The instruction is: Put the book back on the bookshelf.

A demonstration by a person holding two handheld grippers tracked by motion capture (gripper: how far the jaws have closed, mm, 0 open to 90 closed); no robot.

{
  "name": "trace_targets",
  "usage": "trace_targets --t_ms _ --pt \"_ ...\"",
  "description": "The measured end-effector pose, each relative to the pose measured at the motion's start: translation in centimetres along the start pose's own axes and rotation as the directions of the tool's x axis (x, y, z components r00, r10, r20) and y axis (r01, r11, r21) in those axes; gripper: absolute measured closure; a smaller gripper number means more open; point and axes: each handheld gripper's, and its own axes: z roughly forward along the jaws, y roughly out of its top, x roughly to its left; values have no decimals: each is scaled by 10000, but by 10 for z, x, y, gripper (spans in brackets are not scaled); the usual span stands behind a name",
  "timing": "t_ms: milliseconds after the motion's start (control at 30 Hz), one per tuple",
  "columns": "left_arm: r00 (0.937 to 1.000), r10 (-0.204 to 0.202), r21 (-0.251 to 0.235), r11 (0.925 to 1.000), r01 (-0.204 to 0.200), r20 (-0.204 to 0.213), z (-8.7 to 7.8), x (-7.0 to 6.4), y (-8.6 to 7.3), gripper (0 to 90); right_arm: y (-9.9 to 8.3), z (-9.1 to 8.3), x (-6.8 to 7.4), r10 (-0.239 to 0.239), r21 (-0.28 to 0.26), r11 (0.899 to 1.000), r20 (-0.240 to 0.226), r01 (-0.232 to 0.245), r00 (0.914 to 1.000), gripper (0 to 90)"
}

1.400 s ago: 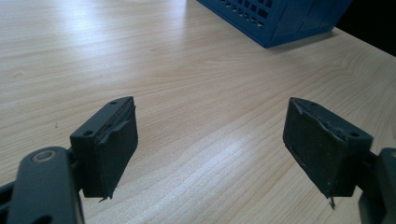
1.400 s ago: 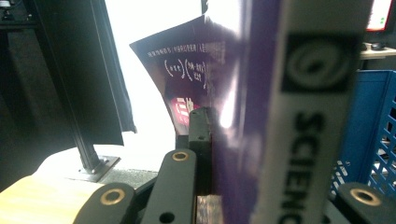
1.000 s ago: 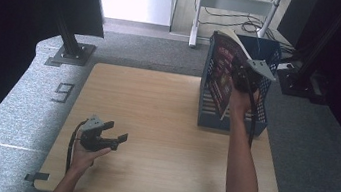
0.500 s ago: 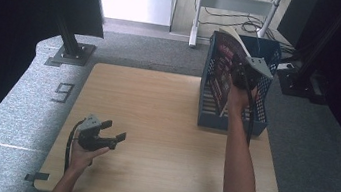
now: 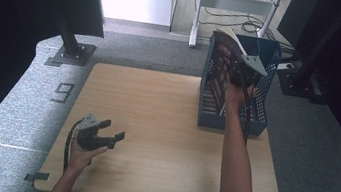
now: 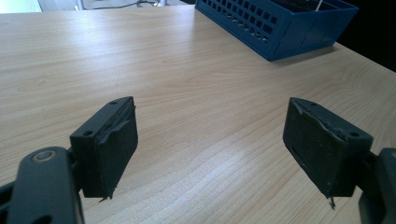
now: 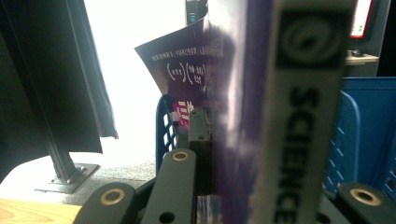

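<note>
Clamped on the magazine (image 5: 224, 58) at two o'clock, steadying it in the blue rack (image 5: 259, 113); left hand-held gripper (image 5: 111, 137) wide, idle.

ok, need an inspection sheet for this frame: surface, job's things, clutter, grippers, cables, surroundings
Surface: wooden table, bare wood apart from the basket.
Job's things: blue basket at the table's far right; magazine standing in it, spine reading SCIENCE.
Clutter: nothing seen.
Grippers: left gripper open, holding nothing, low over the near left of the table; right gripper shut on the magazine, in the basket.
Cables: one trailing from each gripper; more on the floor beyond the table.
Surroundings: grey floor with a 9 marking, black curtains, metal stand base.
</note>
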Motion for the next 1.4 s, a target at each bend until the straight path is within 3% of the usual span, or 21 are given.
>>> trace_targets --t_ms 333,833,1233,1400 --pt "10000 -8 -35 10000 8 -33 -1 1 0 178 -9 12 2 55 36 10000 5 -55 10000 819" --pt "10000 95 99 9999 -95 -8 -1 -1 -1 178 -43 27 12 126 539 9985 -32 -124 9999 819" --pt "9999 144 38 9999 -144 29 -2 -4 1 178 -50 14 15 -184 947 9952 -527 234 9984 811" --pt "9999 128 -32 9999 -129 -24 -4 -4 2 178 -52 1 19 -183 1505 9882 -732 292 9971 796"
